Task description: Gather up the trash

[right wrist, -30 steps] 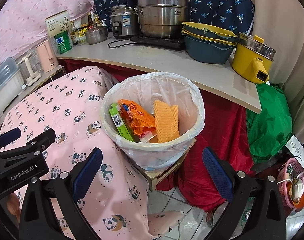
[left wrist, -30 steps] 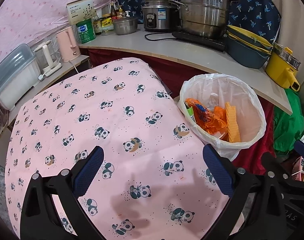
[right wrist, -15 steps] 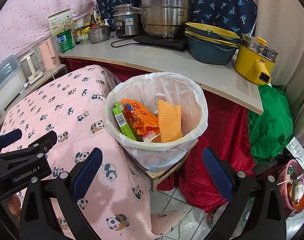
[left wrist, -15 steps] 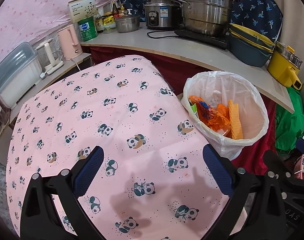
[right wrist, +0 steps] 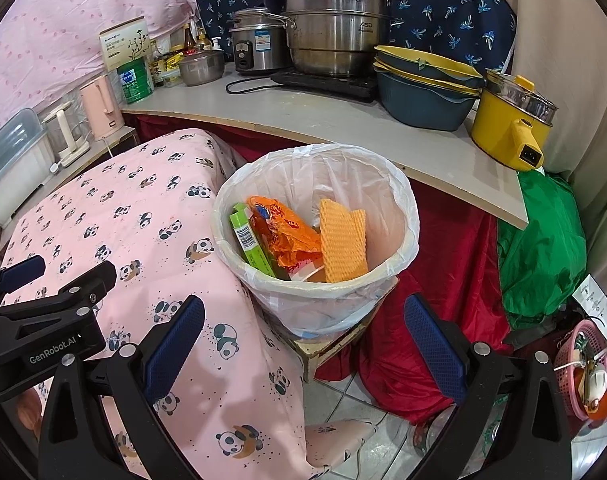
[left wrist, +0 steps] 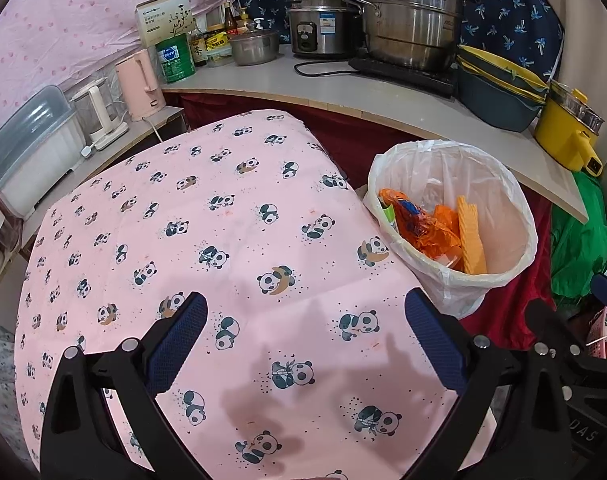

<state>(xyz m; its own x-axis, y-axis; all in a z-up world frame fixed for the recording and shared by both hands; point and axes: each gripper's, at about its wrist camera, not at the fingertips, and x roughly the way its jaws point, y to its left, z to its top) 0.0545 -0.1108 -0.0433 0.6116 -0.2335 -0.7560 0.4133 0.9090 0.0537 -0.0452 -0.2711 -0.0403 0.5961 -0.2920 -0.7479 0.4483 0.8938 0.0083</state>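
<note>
A bin lined with a white bag (right wrist: 399, 200) (left wrist: 507, 196) stands beside the table's right edge. It holds an orange wrapper (right wrist: 291, 228) (left wrist: 419, 224), a green box (right wrist: 249, 240) and an orange ridged pad (right wrist: 343, 244) (left wrist: 471, 240). My left gripper (left wrist: 305, 340) is open and empty over the pink panda tablecloth (left wrist: 207, 216). My right gripper (right wrist: 303, 340) is open and empty, just in front of the bin. The left gripper's body shows at the left of the right wrist view (right wrist: 43, 332).
A counter (right wrist: 343, 124) behind the bin carries steel pots (right wrist: 335, 36), a rice cooker (right wrist: 255, 48), stacked basins (right wrist: 423, 88) and a yellow pot (right wrist: 511, 120). A pink kettle (left wrist: 139, 80) stands left. Red cloth (right wrist: 415, 340), green cloth (right wrist: 543, 240) and a pink basket (right wrist: 583, 368) lie right.
Both grippers have drawn back slightly toward me and stayed open. The bin and its trash have not moved.
</note>
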